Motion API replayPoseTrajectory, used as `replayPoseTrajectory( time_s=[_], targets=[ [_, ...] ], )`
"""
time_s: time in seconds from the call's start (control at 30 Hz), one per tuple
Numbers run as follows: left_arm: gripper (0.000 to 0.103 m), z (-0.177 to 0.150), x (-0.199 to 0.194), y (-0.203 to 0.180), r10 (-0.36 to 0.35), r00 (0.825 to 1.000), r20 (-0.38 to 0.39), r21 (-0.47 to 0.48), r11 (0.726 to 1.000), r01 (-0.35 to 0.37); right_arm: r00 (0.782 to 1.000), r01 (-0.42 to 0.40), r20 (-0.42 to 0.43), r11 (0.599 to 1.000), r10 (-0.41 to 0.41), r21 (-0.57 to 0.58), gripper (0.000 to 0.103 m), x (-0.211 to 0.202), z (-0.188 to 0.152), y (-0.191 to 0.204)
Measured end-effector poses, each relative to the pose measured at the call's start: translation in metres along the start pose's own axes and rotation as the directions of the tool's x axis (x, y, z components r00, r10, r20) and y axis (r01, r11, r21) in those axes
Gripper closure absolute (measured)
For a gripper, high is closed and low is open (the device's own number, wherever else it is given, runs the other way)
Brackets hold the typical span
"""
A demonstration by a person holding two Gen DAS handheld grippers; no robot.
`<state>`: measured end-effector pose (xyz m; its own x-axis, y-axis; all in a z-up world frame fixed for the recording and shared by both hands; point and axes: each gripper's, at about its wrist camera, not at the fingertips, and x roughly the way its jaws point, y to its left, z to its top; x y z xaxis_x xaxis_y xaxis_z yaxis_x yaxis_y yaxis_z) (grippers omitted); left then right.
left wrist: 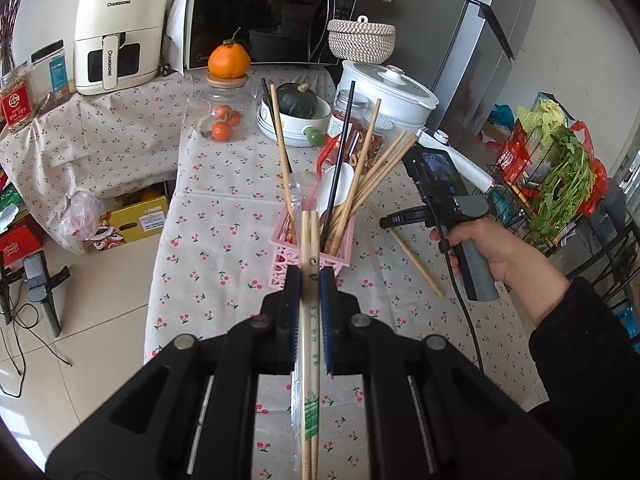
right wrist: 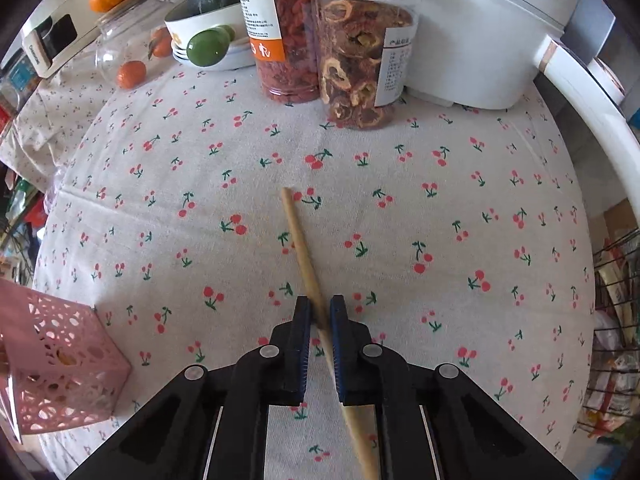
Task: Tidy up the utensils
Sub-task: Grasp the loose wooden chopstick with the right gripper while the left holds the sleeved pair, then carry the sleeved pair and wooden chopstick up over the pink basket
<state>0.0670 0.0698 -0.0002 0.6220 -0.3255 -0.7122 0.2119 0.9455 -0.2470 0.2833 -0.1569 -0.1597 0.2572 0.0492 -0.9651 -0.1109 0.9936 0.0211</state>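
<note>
My left gripper (left wrist: 310, 276) is shut on a pair of wooden chopsticks in a clear wrapper (left wrist: 309, 240), whose tips point at the pink lattice basket (left wrist: 280, 256). The basket holds several wooden chopsticks (left wrist: 372, 168) and a black one (left wrist: 340, 160), all standing up. In the right wrist view my right gripper (right wrist: 320, 308) points down at the cherry-print tablecloth (right wrist: 400, 200), shut on a single wooden chopstick (right wrist: 298, 236) that lies slanted on the cloth. The pink basket (right wrist: 60, 360) sits at that view's lower left. A person's hand (left wrist: 492, 252) holds the right gripper's handle to the right of the basket.
At the table's back stand two jars of dried fruit (right wrist: 360, 60), a white cooker (right wrist: 480, 40), stacked bowls with a dark squash (left wrist: 298, 100), and a glass jar with oranges (left wrist: 224, 120). A microwave (left wrist: 272, 20) and an air fryer (left wrist: 120, 32) are behind. A wire rack of greens (left wrist: 560, 168) stands on the right.
</note>
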Motion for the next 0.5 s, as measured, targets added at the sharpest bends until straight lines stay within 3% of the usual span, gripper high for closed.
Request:
replayPoseTrajectory(
  time_s=[0.2,0.37,0.5],
  targets=[
    [0.092,0.007,-0.002,0.007,-0.001,0.999,0.045,-0.051,0.999,0.004,0.998,-0.047,-0.029,0.996,0.050,0.072,0.097,-0.025,-0.051,-0.021],
    [0.092,0.014,-0.004,0.009,-0.030,0.994,0.104,-0.098,0.994,0.040,0.991,-0.076,0.115,0.993,0.065,0.093,0.097,-0.088,-0.085,-0.022],
    [0.092,0.019,-0.013,0.006,-0.033,0.982,0.188,-0.107,0.993,0.054,0.959,-0.127,0.268,0.984,0.091,0.122,0.097,-0.141,-0.104,-0.020]
  ],
)
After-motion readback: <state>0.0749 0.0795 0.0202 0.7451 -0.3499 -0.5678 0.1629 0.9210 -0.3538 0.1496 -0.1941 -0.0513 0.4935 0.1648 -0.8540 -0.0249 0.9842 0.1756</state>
